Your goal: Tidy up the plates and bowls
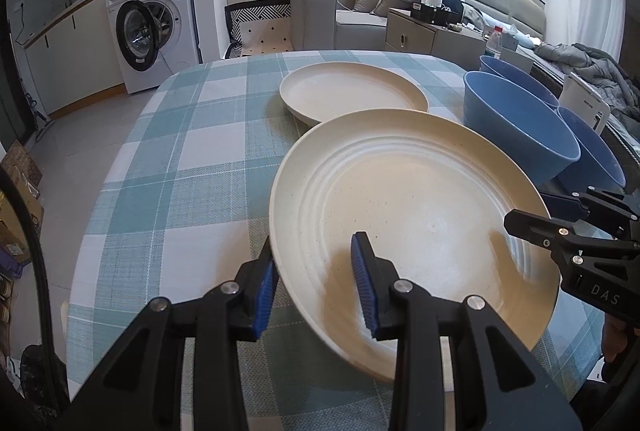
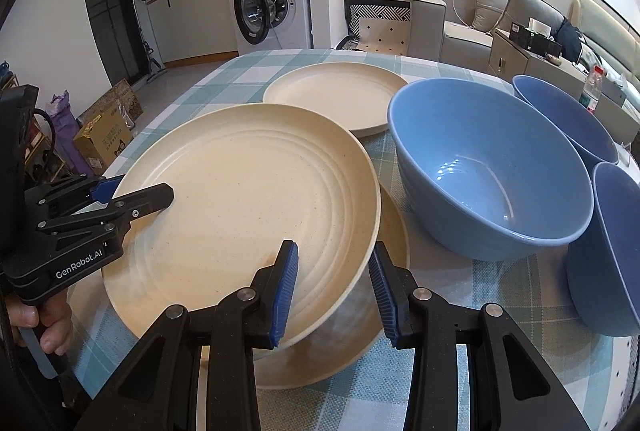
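Both jaws clamping cream plate (image 2: 248, 199) — above another.

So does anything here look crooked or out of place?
Yes: the top plate, held between both grippers, sits tilted and off-centre over the plate beneath. One blue bowl also leans on its side.

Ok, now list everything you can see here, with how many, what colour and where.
held plate: one, cream, tilted above lower plate
lower plate: one, cream, on table
far plate: one, cream, behind them
bowls: three, blue, right of the plates
table: one, teal plaid cloth
washer: one, white, back left, door open
sofa: one, grey, back right
left gripper: one, black, clamps held plate's left rim
right gripper: one, black, clamps its near rim
hand: one, on left gripper's handle
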`<action>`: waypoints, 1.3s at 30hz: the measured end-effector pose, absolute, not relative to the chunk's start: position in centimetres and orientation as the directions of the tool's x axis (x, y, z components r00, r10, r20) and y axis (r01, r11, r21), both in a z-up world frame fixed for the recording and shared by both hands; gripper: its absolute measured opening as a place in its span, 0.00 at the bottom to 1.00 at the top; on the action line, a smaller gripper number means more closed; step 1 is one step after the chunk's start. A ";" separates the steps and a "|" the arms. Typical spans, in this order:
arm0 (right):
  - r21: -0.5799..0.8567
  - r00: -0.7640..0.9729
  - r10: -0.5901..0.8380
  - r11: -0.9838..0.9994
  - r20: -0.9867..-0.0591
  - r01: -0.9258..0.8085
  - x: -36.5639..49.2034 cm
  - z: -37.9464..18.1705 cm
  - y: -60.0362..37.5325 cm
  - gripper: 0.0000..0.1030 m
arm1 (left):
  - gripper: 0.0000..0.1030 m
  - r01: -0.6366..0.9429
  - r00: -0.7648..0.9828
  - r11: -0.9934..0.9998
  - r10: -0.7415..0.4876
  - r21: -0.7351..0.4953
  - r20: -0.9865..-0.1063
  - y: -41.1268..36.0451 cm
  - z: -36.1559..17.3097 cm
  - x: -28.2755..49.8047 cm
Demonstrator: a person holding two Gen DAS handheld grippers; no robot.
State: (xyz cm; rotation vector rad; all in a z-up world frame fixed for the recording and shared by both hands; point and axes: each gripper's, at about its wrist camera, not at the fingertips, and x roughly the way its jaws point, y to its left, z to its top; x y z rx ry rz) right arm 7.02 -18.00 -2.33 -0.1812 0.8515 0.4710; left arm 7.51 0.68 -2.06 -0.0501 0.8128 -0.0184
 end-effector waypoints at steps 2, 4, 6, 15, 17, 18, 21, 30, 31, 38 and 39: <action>0.026 0.567 0.320 0.885 -0.760 -0.465 7.0 -2.3 -18.1 0.37 | 0.33 0.000 0.685 0.999 -0.038 -0.051 -0.728 0.5 -2.2 7.5; 0.016 0.569 0.311 0.886 -0.761 -0.463 6.9 -2.5 -18.1 0.37 | 0.33 0.006 0.682 0.999 -0.038 -0.046 -0.731 0.3 -2.3 7.6; 0.017 0.569 0.309 0.888 -0.762 -0.459 6.8 -2.6 -18.2 0.37 | 0.33 0.008 0.679 0.999 -0.035 -0.041 -0.733 0.1 -2.4 7.6; 0.011 0.575 0.291 0.898 -0.765 -0.440 6.2 -3.1 -18.7 0.37 | 0.34 0.025 0.665 0.999 -0.038 -0.028 -0.746 -0.6 -3.0 7.7; 0.000 0.580 0.281 0.900 -0.764 -0.437 6.1 -3.1 -18.7 0.37 | 0.34 0.029 0.662 0.999 -0.041 -0.029 -0.748 -0.8 -3.1 7.7; -0.005 0.583 0.277 0.901 -0.764 -0.434 6.0 -3.1 -18.7 0.38 | 0.34 0.031 0.662 0.999 -0.042 -0.028 -0.749 -0.8 -3.1 7.7; -0.011 0.584 0.268 0.903 -0.766 -0.429 5.9 -3.3 -19.0 0.38 | 0.34 0.038 0.661 0.999 -0.040 -0.020 -0.749 -1.2 -3.2 7.6; -0.082 0.611 0.206 0.909 -0.764 -0.409 5.8 -4.0 -18.5 0.38 | 0.36 0.050 0.660 0.999 -0.027 0.007 -0.751 -2.0 -3.5 7.5; -0.085 0.612 0.205 0.908 -0.764 -0.410 5.8 -4.0 -18.5 0.38 | 0.36 0.050 0.660 0.999 -0.027 0.008 -0.751 -2.1 -3.6 7.6; -0.087 0.611 0.203 0.907 -0.765 -0.411 6.0 -4.4 -18.6 0.40 | 0.38 0.050 0.657 0.998 -0.012 0.028 -0.754 -2.4 -4.0 7.6; -0.079 0.608 0.209 0.908 -0.766 -0.412 5.9 -4.4 -18.6 0.41 | 0.38 0.052 0.657 0.998 -0.010 0.032 -0.754 -2.4 -4.0 7.6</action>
